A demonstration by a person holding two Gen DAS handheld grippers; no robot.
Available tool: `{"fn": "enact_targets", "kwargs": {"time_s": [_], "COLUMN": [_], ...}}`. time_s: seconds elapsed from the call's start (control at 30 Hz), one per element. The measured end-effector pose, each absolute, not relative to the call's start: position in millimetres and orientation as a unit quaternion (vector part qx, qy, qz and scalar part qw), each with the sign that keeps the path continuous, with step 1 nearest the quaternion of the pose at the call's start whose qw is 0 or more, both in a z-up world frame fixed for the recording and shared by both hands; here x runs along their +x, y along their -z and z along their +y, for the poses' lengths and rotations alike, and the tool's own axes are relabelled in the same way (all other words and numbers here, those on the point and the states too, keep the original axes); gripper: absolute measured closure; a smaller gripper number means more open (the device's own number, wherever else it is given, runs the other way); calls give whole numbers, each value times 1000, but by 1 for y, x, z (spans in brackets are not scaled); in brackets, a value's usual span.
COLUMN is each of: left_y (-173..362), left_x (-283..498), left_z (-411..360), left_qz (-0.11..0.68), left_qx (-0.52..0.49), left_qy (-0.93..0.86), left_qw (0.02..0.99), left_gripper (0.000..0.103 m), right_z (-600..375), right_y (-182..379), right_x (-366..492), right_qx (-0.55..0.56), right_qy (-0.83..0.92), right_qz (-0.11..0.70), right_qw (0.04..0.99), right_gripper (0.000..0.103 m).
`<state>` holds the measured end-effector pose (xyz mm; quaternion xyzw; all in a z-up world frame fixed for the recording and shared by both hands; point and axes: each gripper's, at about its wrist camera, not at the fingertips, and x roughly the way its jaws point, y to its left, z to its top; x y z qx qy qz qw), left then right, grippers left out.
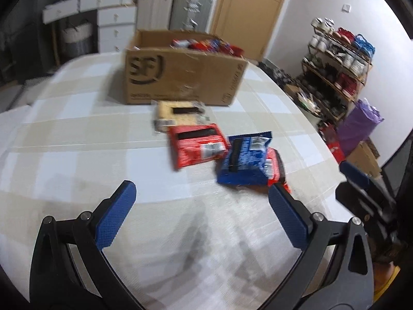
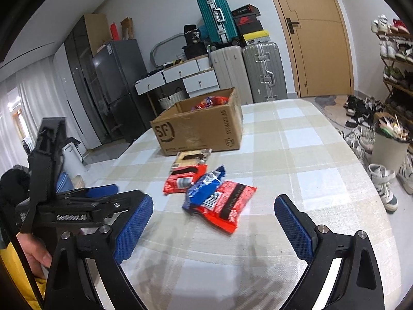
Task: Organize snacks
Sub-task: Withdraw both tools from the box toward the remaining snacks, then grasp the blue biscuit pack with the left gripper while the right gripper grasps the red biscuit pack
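Several snack packs lie on the checked tablecloth: a beige pack (image 1: 178,115) (image 2: 191,157), a red pack (image 1: 197,144) (image 2: 180,178), and a blue pack (image 1: 245,157) (image 2: 204,188) resting on a second red pack (image 1: 277,168) (image 2: 227,204). Behind them stands an open cardboard box (image 1: 185,77) (image 2: 198,126) holding more snacks. My left gripper (image 1: 204,196) hangs open just short of the blue pack. My right gripper (image 2: 214,209) is open too, in front of the red and blue packs. Neither holds anything.
The table (image 2: 296,155) is round-edged, with bare cloth left and right of the packs. Beside it on the right stand a shoe rack (image 1: 338,62), shoes on the floor (image 2: 361,118) and a bin (image 2: 389,149). Suitcases (image 2: 247,69), drawers and a door (image 2: 317,36) are behind.
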<state>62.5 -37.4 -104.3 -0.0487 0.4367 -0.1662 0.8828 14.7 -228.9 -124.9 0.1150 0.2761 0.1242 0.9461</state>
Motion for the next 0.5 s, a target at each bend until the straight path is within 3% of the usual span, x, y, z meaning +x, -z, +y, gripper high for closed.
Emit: {"fn": "enact_targets", "kwargs": {"time_s": [0.13,0.3,0.5], "left_y": [126,139,157], "left_x": [101,131,154], "left_z": [-61,-91,-110], "left_qz": [488,496,504], "left_qx": [-73,-69,-83], "left_qy": [198,215,231], "left_qw": [847,839,828], "left_gripper": [2,3,21], "right_z": [-241,-256,-267], "right_y": [135,143,148], "right_x": [24,33,42], "right_qx": [130,151,165], "right_qy": [-119,-110,-108], "right_qz": [287,297,299], "right_qw": [942,937,934], "right_gripper": [6,6,6]}}
